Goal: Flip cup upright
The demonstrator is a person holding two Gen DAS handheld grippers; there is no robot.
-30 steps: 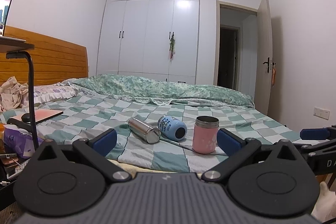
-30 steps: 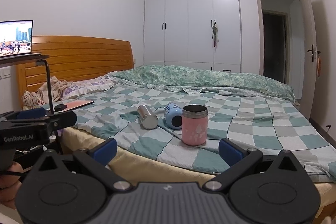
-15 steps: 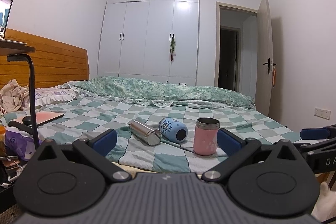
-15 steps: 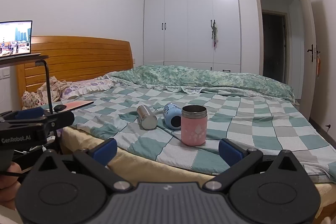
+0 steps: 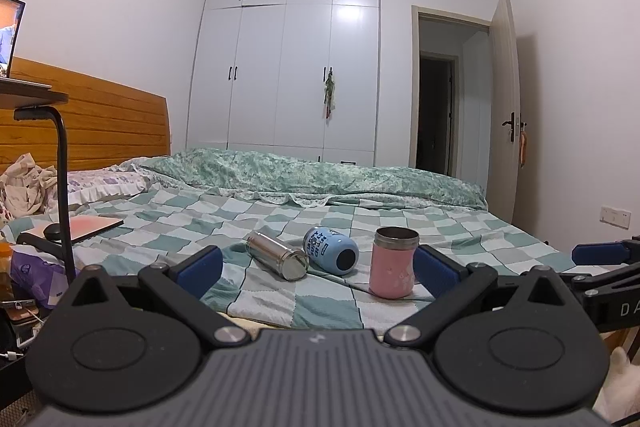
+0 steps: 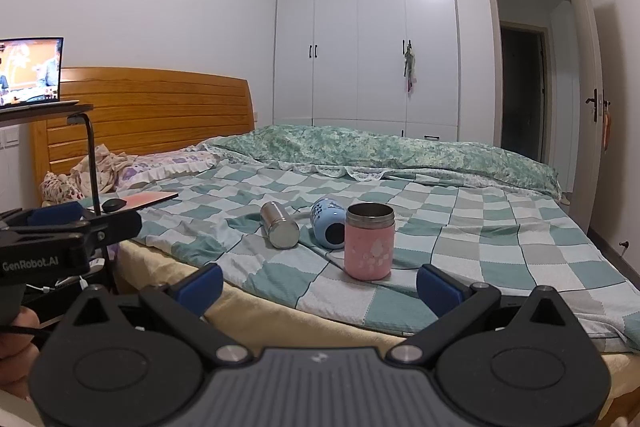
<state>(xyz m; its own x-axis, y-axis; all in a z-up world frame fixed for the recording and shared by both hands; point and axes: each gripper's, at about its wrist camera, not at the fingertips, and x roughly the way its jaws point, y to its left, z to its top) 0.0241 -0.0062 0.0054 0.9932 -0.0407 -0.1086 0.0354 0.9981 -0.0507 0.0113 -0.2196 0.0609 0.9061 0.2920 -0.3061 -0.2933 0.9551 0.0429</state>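
Observation:
On the checked bedspread (image 5: 280,219) a silver steel cup (image 5: 277,255) (image 6: 279,230) and a light blue cup (image 5: 330,250) (image 6: 328,223) lie on their sides. A pink cup (image 5: 393,262) (image 6: 369,245) stands upright to their right. My left gripper (image 5: 318,267) is open and empty, short of the bed's near edge. My right gripper (image 6: 318,281) is open and empty, also short of the bed, with the pink cup straight ahead of it. The right gripper's fingers (image 5: 600,253) show at the right of the left wrist view.
A black stand (image 5: 60,187) holding a laptop (image 6: 30,71) stands left of the bed. A pink tablet with a black mouse (image 6: 140,201) lies on the bed's left side. A rolled green quilt (image 6: 380,151) lies at the far side. Wardrobe (image 5: 292,67) and open door behind.
Both grippers have edged slightly closer to the bed and risen a little. The cups have not moved. Both stay open.

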